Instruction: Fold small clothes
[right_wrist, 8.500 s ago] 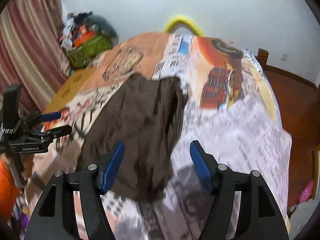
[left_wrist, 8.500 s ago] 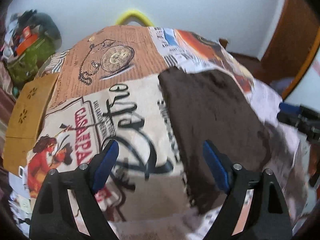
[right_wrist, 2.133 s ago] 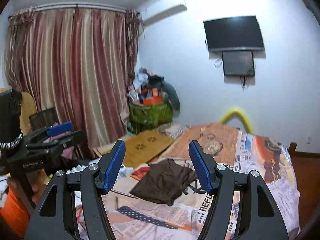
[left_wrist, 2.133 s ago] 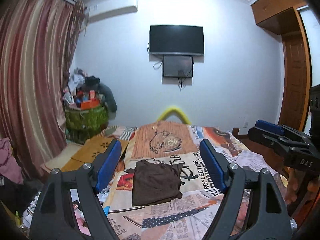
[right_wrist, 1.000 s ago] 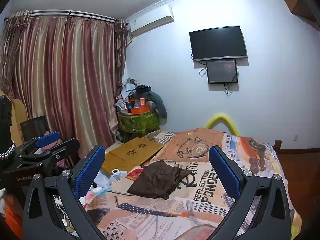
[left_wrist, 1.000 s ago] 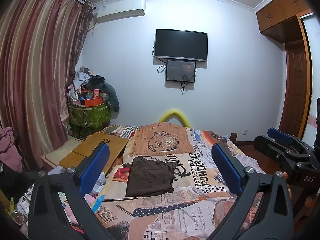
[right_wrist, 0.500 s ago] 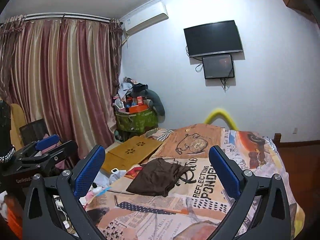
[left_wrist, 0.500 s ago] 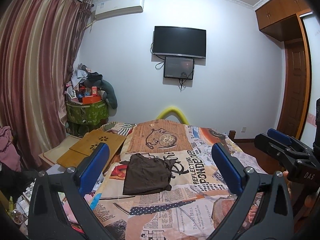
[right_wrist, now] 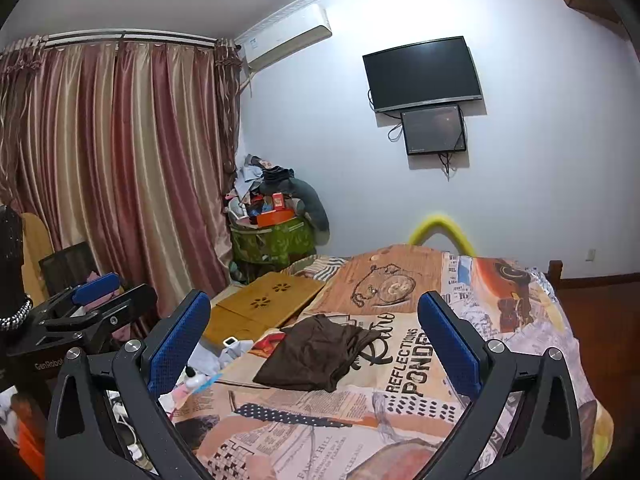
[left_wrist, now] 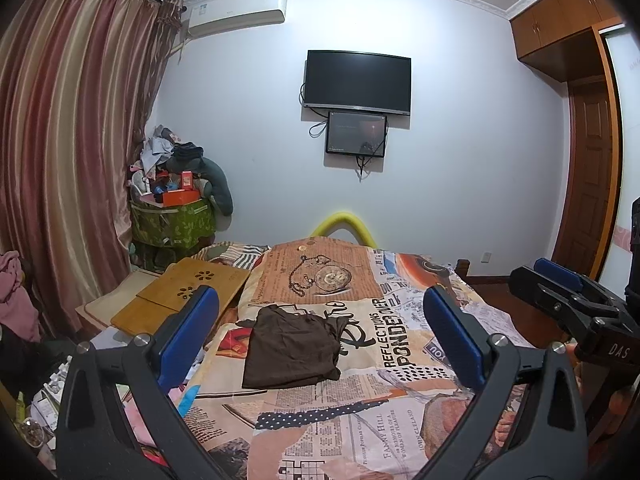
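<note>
Left gripper [left_wrist: 320,336]: I hold it raised and well back from the bed; blue pads spread wide, nothing between them.
Right gripper [right_wrist: 312,344]: same posture, jaws released and empty; its frame also shows at the right edge of the left view.
Bedspread [left_wrist: 360,432]: printed newspaper pattern, lightly rumpled, covering the bed from my near edge to the far end.
Garment [left_wrist: 294,350]: small brown piece, lying flat on the bedspread towards its left side, well apart from both grippers. It reads as a rough rectangle, but in the right view its right edge [right_wrist: 352,344] is bunched and lifted.
Floor clutter [right_wrist: 200,380]: loose items just beside the bed's left edge, near the garment.
Wooden board [left_wrist: 180,296]: beyond the clutter, off the bed's left side.
Wall: television [left_wrist: 358,80] at the far end.
Task status: I judge the fold largely done, though untidy.
Risk: the bunched edge may spring open and undo the fold.
Risk: a pinch there could catch the bedspread too and drag the garment towards the clutter.
</note>
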